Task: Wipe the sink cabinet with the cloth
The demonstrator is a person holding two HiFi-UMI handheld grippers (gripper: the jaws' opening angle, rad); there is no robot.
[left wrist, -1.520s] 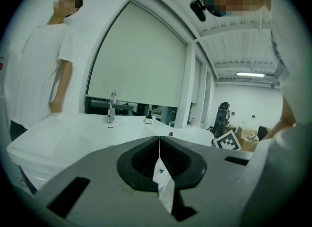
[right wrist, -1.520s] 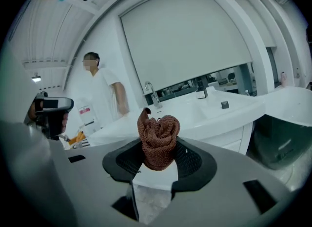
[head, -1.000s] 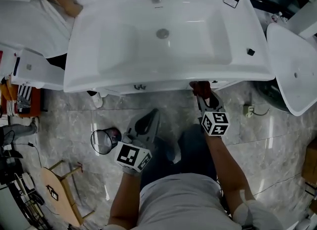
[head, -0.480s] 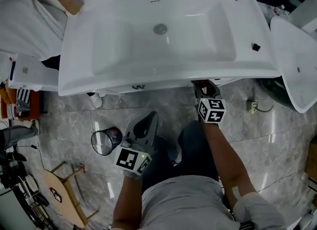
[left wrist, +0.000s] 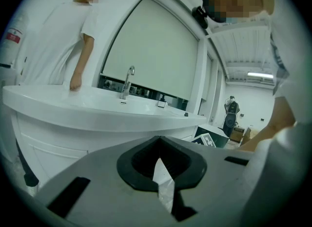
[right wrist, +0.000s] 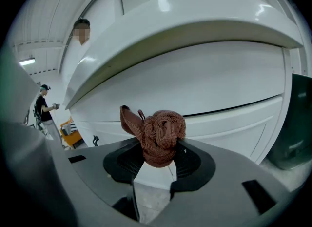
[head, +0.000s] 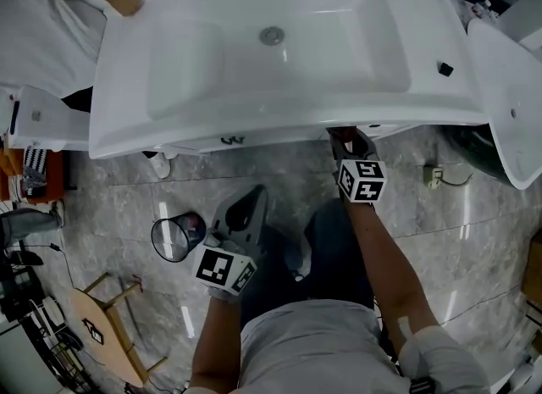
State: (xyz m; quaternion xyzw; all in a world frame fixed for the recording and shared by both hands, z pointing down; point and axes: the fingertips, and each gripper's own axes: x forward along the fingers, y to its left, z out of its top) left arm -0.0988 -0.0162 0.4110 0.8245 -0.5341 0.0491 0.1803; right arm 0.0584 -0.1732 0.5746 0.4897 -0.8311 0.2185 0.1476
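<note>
A bunched reddish-brown cloth (right wrist: 158,137) sits clamped in my right gripper (right wrist: 155,165), pressed close to the white sink cabinet front (right wrist: 204,99) just under the basin's rim. In the head view the cloth (head: 342,139) and right gripper (head: 349,148) are tucked below the white sink (head: 279,53) at its front right. My left gripper (head: 246,210) hangs lower over the floor, away from the cabinet, its jaws closed with nothing between them (left wrist: 163,184). The cabinet (left wrist: 63,138) lies ahead of it.
A small wire waste bin (head: 174,238) stands on the marble floor left of my left gripper. A person in white (head: 51,19) stands at the sink's left. A second white basin (head: 508,104) is at the right. A wooden stool (head: 97,329) sits lower left.
The right gripper with the cloth has stayed under the sink's front edge, shifting only slightly. The left gripper has held low over the floor. The view has drifted a little.
</note>
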